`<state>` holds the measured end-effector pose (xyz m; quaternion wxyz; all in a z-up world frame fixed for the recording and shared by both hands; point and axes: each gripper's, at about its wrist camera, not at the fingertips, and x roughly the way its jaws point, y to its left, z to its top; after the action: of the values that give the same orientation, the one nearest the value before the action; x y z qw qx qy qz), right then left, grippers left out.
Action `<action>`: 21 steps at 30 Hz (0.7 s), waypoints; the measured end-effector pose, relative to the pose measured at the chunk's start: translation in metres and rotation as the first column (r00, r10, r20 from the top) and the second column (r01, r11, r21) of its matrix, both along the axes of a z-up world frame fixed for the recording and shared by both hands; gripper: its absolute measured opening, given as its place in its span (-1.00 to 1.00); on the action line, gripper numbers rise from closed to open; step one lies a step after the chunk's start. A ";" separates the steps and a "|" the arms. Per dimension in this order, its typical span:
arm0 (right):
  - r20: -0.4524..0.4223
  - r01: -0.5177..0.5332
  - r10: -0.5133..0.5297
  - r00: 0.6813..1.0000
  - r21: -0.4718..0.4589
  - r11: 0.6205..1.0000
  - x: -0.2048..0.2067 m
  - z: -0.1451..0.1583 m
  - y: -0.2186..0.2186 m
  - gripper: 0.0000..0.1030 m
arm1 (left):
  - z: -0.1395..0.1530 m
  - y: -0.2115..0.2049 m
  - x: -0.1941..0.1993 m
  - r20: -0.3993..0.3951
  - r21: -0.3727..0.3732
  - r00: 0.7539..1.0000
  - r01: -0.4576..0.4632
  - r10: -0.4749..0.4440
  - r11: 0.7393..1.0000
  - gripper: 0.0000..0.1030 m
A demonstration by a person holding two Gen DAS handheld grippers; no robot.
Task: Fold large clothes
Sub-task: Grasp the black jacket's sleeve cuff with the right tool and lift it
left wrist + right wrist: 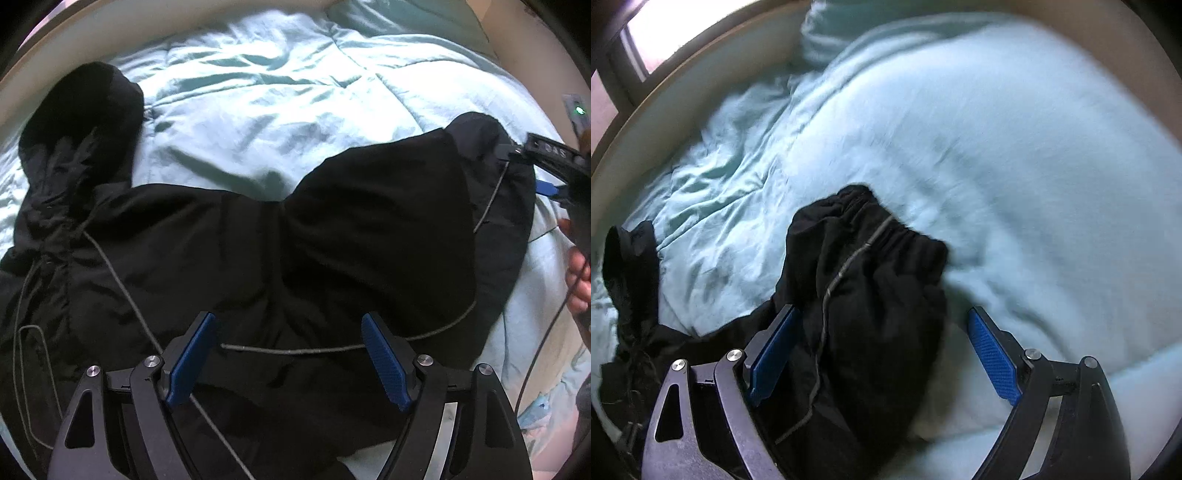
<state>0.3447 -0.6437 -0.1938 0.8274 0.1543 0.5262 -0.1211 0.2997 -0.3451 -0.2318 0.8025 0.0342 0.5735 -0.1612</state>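
A large black garment (258, 251) with thin grey cords lies spread across a light blue comforter (280, 96). My left gripper (288, 328) is open just above the garment's near part, a grey cord (295, 349) running between its blue pads. My right gripper (882, 328) is open, and a bunched sleeve with a gathered cuff (871, 266) lies between its pads. The right gripper also shows at the right edge of the left wrist view (554, 173), at the garment's right end. A second sleeve (81, 122) reaches up at far left.
The comforter (997, 147) covers the bed to a pale wall behind. A bright window (665, 37) is at upper left. A person's hand (578, 280) and a dark cable are at the right edge.
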 end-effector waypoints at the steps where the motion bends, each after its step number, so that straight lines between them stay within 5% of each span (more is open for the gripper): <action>1: 0.001 -0.008 0.008 1.000 0.017 1.000 0.003 -0.003 0.000 0.60 | -0.003 -0.001 0.001 -0.002 0.002 1.000 0.003 -0.003 1.000 0.59; 2: 0.006 -0.025 0.025 1.000 0.028 0.999 0.005 -0.004 0.002 0.38 | -0.004 -0.001 0.002 -0.004 0.004 1.000 0.008 -0.007 1.000 0.59; 3: 0.011 -0.056 0.056 0.998 0.036 0.998 0.005 -0.002 0.007 -0.17 | -0.007 -0.001 0.003 -0.006 0.009 1.000 0.010 -0.010 1.000 0.59; 4: 0.017 -0.086 0.085 0.996 0.044 0.995 0.004 0.001 0.010 -0.51 | -0.009 -0.001 0.004 -0.006 0.010 1.000 0.015 -0.015 1.000 0.59; 6: 0.051 -0.122 0.120 0.991 0.049 0.991 -0.007 0.012 0.017 -0.65 | -0.011 -0.001 0.004 -0.002 0.001 1.000 0.027 -0.027 1.000 0.59; 10: 0.139 -0.129 0.146 0.980 -0.120 0.984 -0.065 0.070 0.030 -0.69 | -0.013 -0.004 0.004 -0.001 -0.041 0.998 0.057 -0.057 0.998 0.59; 14: 0.189 0.020 0.012 0.982 -0.169 0.985 -0.126 0.105 -0.001 -0.69 | -0.027 -0.011 0.008 -0.053 -0.152 0.995 0.072 -0.081 0.986 0.59; 16: 0.163 0.077 -0.055 0.985 -0.130 0.989 -0.142 0.096 -0.019 -0.69 | -0.045 -0.018 0.012 -0.099 -0.166 0.992 0.064 -0.081 0.984 0.59; 19: 0.050 0.154 -0.154 0.987 0.008 0.988 -0.148 0.050 -0.045 -0.69 | -0.084 -0.030 0.024 -0.177 -0.051 0.983 0.045 -0.054 0.998 0.59; 21: -0.024 0.199 -0.199 0.980 -0.014 0.980 -0.147 0.021 -0.053 -0.69 | -0.081 -0.036 0.027 -0.153 -0.020 0.985 0.073 -0.075 0.997 0.59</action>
<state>0.1981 -0.6966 -0.1728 0.8055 0.1997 0.5177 -0.2081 0.3263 -0.3808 -0.3127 0.7494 0.0374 0.6309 -0.1973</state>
